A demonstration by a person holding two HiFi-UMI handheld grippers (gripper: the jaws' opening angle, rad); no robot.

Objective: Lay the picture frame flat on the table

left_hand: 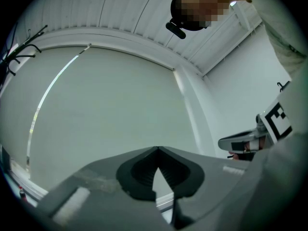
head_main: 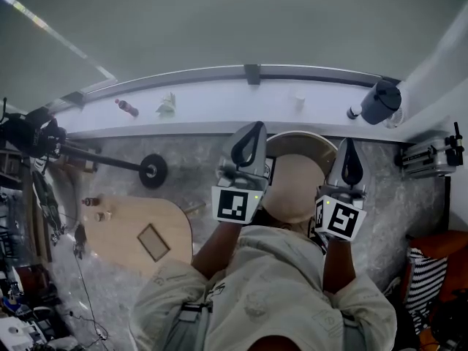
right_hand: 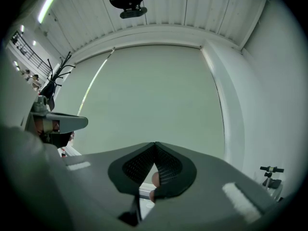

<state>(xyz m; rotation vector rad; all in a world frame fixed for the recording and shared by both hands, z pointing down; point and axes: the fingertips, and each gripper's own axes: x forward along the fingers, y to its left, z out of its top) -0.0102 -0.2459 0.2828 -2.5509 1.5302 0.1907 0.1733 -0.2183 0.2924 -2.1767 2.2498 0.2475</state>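
A small rectangular picture frame [head_main: 153, 241] shows on the light wooden table [head_main: 124, 229] at the lower left; whether it lies flat or leans I cannot tell. Both grippers are held up in front of the person, well to the right of that table, and point at the pale wall blind. My left gripper [head_main: 252, 127] is shut, its tips meeting with nothing between them [left_hand: 157, 148]. My right gripper [head_main: 349, 143] is likewise shut and holds nothing [right_hand: 155, 144]. Each gripper view shows the other gripper at its edge.
A round beige table [head_main: 294, 189] stands below the grippers. The white sill [head_main: 219, 97] carries a red bottle [head_main: 126, 107], a cup [head_main: 299, 102] and a grey jug [head_main: 380, 101]. A black stand with a round disc [head_main: 153, 171] reaches over the left. A striped bag [head_main: 425, 278] sits at the lower right.
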